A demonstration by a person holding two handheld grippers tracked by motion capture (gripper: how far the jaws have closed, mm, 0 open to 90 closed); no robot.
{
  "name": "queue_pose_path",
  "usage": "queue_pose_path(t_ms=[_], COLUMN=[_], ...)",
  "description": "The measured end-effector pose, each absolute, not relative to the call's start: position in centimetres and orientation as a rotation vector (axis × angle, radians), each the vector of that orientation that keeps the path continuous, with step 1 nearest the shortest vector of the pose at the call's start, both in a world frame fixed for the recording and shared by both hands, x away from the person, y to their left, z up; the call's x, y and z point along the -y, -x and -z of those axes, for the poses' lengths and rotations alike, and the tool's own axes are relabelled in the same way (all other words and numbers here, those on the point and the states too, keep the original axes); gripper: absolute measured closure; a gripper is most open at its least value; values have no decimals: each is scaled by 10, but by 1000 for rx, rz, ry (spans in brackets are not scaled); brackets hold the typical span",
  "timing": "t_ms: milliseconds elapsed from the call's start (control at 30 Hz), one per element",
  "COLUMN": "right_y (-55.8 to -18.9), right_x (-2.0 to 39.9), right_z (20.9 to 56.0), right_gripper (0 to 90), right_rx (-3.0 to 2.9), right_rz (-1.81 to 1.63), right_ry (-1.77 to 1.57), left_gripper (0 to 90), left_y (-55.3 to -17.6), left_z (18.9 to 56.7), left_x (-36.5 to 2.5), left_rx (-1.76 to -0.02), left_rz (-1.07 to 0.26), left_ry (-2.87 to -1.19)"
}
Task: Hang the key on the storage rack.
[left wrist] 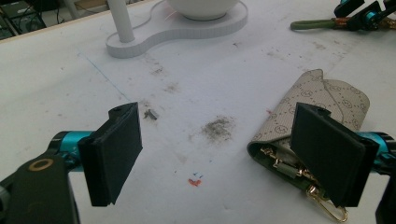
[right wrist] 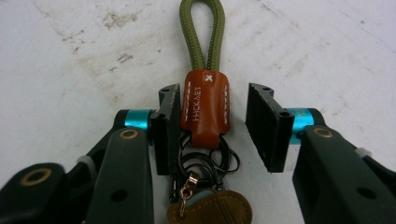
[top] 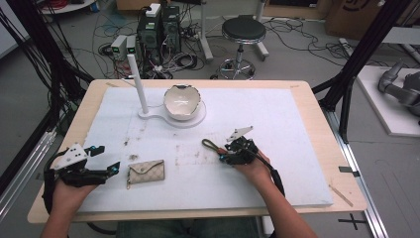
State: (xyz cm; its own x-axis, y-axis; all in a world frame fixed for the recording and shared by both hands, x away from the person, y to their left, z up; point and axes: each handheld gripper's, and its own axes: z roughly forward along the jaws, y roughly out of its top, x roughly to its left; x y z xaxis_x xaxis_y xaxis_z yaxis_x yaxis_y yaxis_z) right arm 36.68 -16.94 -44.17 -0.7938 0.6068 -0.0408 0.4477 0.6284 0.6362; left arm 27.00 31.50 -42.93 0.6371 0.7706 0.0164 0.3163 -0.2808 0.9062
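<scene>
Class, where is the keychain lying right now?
In the high view the keychain lies right of centre on the white mat, between the right tool's jaws, right of the pouch.

Left gripper rests low at the table's near left, jaws spread wide, nothing between the pads. Right gripper sits near centre, hand behind it, forearm coming in from the bottom edge. Its jaws stand partway in; left pad looks in contact, right pad has a gap.
</scene>
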Motion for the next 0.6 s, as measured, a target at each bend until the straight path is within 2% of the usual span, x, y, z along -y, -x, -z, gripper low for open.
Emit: queue_pose_path(t_ms=[200, 433, 600], right_y=[-364, -364, -363], right_x=[168, 171, 175], right_z=[441, 437, 414], right_gripper=[702, 724, 726], right_rx=[-2621, -2602, -2503], right_rz=[-925, -975, -1148], right_ry=[-837, -858, -843], left_gripper=[168, 170, 170], left_y=[-270, -270, -270], left_z=[430, 429, 430], left_x=[-314, -316, -318], left_rx=[-872, -879, -880], left_rz=[-571, -581, -571], left_ry=[-1863, -1847, -1836])
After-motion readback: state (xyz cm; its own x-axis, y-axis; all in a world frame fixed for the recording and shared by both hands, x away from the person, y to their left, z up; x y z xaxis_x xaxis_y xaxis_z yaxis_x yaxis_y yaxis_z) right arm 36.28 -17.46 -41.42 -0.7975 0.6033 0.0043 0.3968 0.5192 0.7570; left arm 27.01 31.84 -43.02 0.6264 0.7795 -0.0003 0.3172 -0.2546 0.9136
